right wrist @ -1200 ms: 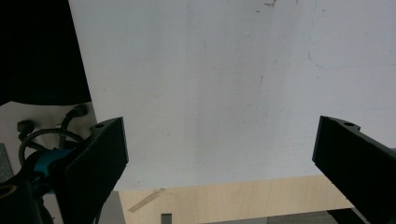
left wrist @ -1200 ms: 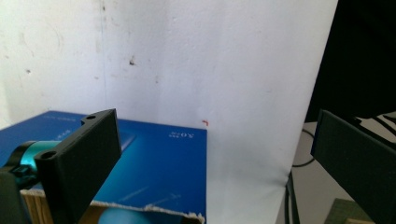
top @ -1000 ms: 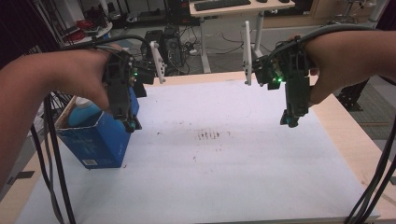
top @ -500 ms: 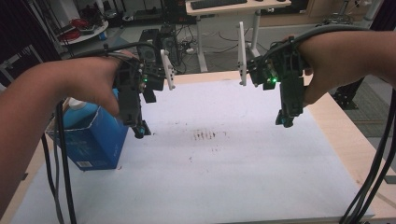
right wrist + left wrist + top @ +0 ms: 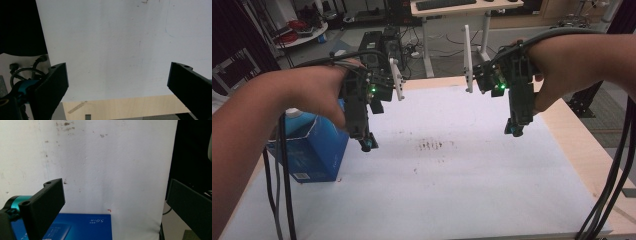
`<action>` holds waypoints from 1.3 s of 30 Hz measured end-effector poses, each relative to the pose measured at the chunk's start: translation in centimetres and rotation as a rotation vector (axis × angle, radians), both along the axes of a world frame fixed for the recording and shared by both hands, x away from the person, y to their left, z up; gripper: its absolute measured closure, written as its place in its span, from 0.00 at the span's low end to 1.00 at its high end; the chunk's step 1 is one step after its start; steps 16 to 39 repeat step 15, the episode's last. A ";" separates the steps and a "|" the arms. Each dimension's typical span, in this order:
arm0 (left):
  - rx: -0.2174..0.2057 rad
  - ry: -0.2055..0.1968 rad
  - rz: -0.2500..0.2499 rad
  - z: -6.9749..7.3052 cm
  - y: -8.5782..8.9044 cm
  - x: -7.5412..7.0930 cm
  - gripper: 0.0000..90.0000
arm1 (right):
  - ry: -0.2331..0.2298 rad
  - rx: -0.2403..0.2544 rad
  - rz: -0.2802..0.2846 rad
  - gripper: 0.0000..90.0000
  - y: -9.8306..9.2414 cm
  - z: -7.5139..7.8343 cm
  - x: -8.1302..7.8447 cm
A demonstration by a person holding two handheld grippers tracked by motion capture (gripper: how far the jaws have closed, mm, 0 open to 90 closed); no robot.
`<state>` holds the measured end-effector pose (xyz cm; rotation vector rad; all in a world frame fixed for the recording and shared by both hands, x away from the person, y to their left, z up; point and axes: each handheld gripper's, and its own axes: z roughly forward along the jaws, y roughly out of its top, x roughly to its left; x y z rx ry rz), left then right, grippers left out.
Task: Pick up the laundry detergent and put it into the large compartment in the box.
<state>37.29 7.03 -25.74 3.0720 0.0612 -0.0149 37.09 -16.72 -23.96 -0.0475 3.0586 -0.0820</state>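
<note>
Now left gripper (image 5: 368, 144) lifted off blue box (image 5: 314, 150), drifted toward table centre; box sits at its 9 o'clock, table's left edge. Jaws spread, empty. Right gripper (image 5: 515, 130) hovers, jaws likewise apart. Release looks done.

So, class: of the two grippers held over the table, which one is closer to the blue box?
The left gripper. It hangs just beside the blue box at the table's left edge, while the right gripper is across the white sheet, far from it.
</note>
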 end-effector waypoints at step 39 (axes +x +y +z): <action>0.012 0.013 0.008 -0.6 0.3 0.4 0.02 | -0.002 0.010 0.003 0.03 0.0 0.0 0.3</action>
